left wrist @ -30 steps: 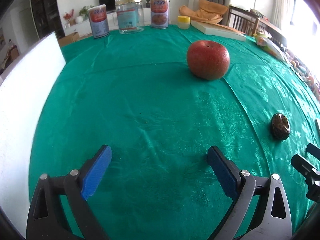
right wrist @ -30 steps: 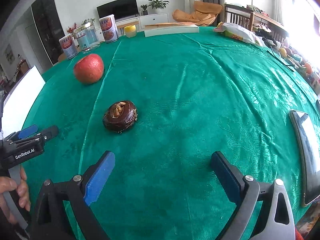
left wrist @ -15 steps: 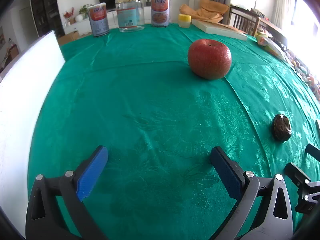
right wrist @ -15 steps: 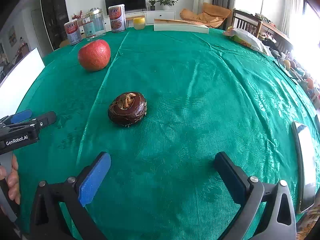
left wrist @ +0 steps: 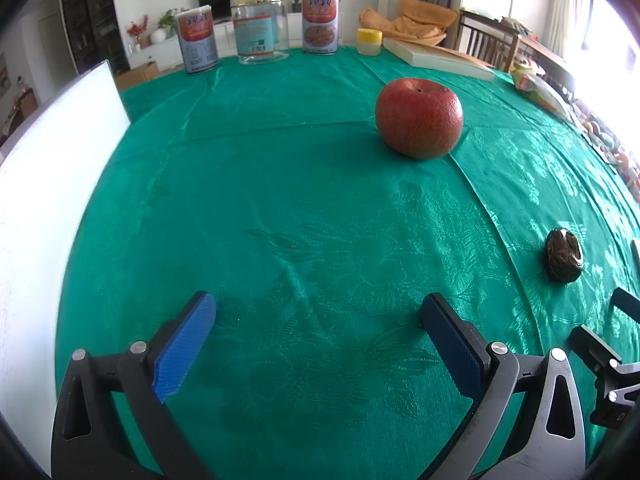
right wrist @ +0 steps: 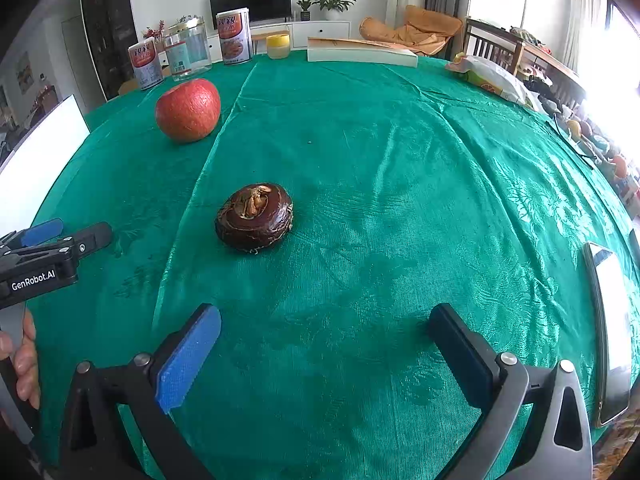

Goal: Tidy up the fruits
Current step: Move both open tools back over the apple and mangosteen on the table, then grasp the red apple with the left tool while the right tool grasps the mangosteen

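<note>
A red apple [left wrist: 419, 118] stands upright on the green tablecloth [left wrist: 300, 200], ahead and right of my left gripper [left wrist: 318, 312], which is open and empty. A small dark brown fruit [right wrist: 254, 216] lies just ahead and left of my right gripper [right wrist: 326, 324], which is open and empty. The apple also shows in the right wrist view [right wrist: 188, 110], far left. The brown fruit shows in the left wrist view [left wrist: 563, 254], far right. The left gripper shows at the right wrist view's left edge [right wrist: 60, 236].
A white board [left wrist: 44, 200] stands along the table's left edge. Two tins [left wrist: 198, 40], a clear jar [left wrist: 260, 28], a yellow cup [left wrist: 369, 41] and a book [left wrist: 440, 58] line the far edge. A phone [right wrist: 610, 328] lies at the right edge.
Both grippers have drawn back slightly and turned, so the apple and the brown fruit shifted in view. The brown fruit now sits closer to the middle of the right wrist view. Nothing was grasped.
</note>
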`<action>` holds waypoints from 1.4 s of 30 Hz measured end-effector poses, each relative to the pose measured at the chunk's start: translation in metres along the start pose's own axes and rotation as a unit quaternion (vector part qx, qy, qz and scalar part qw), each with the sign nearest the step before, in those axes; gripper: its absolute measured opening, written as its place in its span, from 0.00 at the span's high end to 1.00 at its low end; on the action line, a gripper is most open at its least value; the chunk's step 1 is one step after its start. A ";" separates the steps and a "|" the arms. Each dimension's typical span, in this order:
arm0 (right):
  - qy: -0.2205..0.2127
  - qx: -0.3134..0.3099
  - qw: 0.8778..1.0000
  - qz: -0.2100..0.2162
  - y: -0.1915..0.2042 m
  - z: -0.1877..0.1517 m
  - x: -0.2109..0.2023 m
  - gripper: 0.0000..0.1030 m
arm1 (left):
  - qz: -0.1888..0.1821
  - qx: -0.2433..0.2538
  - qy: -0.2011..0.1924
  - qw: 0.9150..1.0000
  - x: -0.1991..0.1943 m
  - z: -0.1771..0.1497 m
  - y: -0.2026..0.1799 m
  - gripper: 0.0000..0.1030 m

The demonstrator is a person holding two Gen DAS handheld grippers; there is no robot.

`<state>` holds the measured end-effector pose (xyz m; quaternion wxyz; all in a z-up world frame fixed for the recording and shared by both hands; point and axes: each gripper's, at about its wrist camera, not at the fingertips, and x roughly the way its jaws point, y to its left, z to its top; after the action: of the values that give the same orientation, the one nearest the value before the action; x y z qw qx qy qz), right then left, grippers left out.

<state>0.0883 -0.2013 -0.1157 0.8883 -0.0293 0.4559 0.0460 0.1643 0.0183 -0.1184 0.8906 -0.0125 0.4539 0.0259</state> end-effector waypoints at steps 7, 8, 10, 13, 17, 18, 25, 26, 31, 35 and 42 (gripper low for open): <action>0.000 0.000 1.000 0.000 0.000 0.000 0.000 0.00 | 0.000 0.000 0.000 1.000 0.000 0.000 0.000 0.01; 0.000 0.000 1.000 0.000 0.000 0.000 0.000 0.00 | 0.000 0.000 0.000 1.000 0.000 0.000 0.000 0.01; 0.000 0.000 1.000 0.000 0.000 0.000 0.000 0.00 | 0.000 0.000 0.000 1.000 0.000 0.000 0.000 0.01; 0.000 0.000 1.000 0.000 0.000 0.000 0.000 0.00 | 0.000 0.000 0.000 1.000 0.000 0.000 0.000 0.01; 0.000 0.000 1.000 0.000 0.000 0.000 0.000 0.00 | 0.000 0.000 0.000 1.000 0.000 0.000 0.000 0.01; 0.000 0.000 1.000 0.000 0.000 0.000 0.000 0.00 | 0.000 0.000 0.000 1.000 0.000 0.000 0.000 0.01; 0.000 0.000 1.000 0.000 0.000 0.000 0.000 0.00 | -0.018 0.012 0.007 1.000 0.002 0.006 -0.005 0.02; 0.000 0.000 1.000 0.000 0.000 0.000 0.000 0.00 | -0.035 0.023 0.016 0.999 0.003 0.012 -0.009 0.02; 0.000 0.000 1.000 0.000 0.000 0.000 0.000 0.00 | -0.067 0.040 -0.017 0.997 0.001 0.060 -0.038 0.02; 0.000 0.000 1.000 0.001 0.000 0.000 0.000 0.00 | -0.053 0.046 0.000 0.998 0.034 0.096 -0.060 0.02; 0.000 0.000 1.000 0.001 0.000 0.000 0.000 0.00 | -0.067 0.031 -0.010 0.997 0.056 0.109 -0.064 0.32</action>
<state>0.0877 -0.2013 -0.1155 0.8885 -0.0289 0.4556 0.0465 0.2890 -0.0388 -0.0996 0.8946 -0.0153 0.4440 -0.0473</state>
